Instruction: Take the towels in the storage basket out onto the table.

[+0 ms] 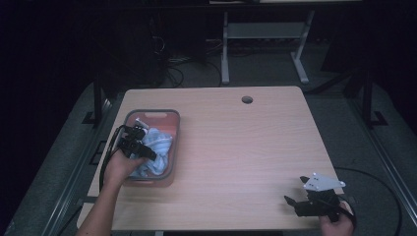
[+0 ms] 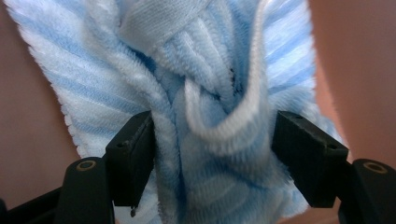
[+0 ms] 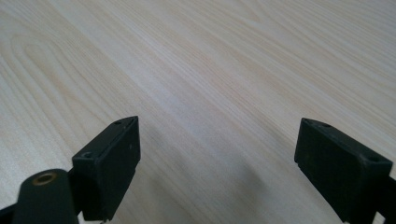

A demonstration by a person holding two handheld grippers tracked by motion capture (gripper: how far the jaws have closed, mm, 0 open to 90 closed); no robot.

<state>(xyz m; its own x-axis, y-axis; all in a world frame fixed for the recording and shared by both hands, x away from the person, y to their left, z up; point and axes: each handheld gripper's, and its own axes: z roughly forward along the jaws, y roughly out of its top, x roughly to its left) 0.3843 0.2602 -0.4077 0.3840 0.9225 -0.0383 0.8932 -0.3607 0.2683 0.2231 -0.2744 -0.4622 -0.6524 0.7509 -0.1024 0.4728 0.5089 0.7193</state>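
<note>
Two grippers: one busy, one parked, so here's the rundown.

Left gripper (image 1: 139, 143): down inside the bin (image 1: 173, 129) at the table's left side, nose right in the cloth. In the left gripper view its jaws stand apart with a thick bunch of fabric between them. The pads look like they're touching the fold on both sides, but I can't tell if they're actually squeezing yet.

Right gripper (image 1: 299, 203): sitting low over the near right corner of the table (image 1: 255, 147), well apart from the bin. Jaws wide open, nothing between them but bare wood grain in the right gripper view.

The cloth (image 2: 205, 107): a fluffy light-blue and white striped towel, crumpled in the reddish bin. It fills most of the bin and has a white hemmed edge looping up in the middle.

How it'll handle (my guess): super light, totally floppy, zero fragility. Pile is plush so it shouldn't slip, but a thin pinch could peel off a single layer and leave the rest trailing.

Where I'd grab: that fat bunched fold between the jaws is honestly a good spot, several layers at once. The hem loop (image 2: 224, 130) would be the backup since a stitched edge holds firmer.

Watch out for: the towel dragging on the bin wall on the way up.
</note>
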